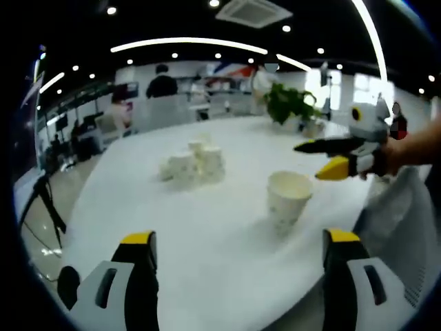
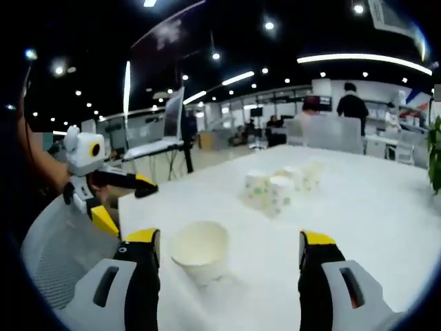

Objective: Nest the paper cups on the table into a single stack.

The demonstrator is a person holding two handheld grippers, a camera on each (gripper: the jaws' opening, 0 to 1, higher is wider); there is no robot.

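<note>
Approach step: both tools gape empty, left tool (image 1: 238,252), right tool (image 2: 227,252). Next: grasp lone paper cup (image 1: 288,196), carry to cup cluster (image 1: 193,164) on bench (image 1: 207,234).

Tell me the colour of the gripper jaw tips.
Yellow, on black jaws. The left gripper shows them best in the left gripper view.

Support surface: round white table (image 1: 207,234), also visible in the right gripper view (image 2: 372,227).
Landmark: single upright white paper cup (image 1: 288,198) (image 2: 200,251), mouth open, standing near the table edge.
Cup cluster: several white paper cups (image 1: 191,164) (image 2: 275,187), grouped close together, well apart from the single cup, toward the table centre.
Plant: green potted plant (image 1: 291,105), at the far edge beyond the single cup.
</note>
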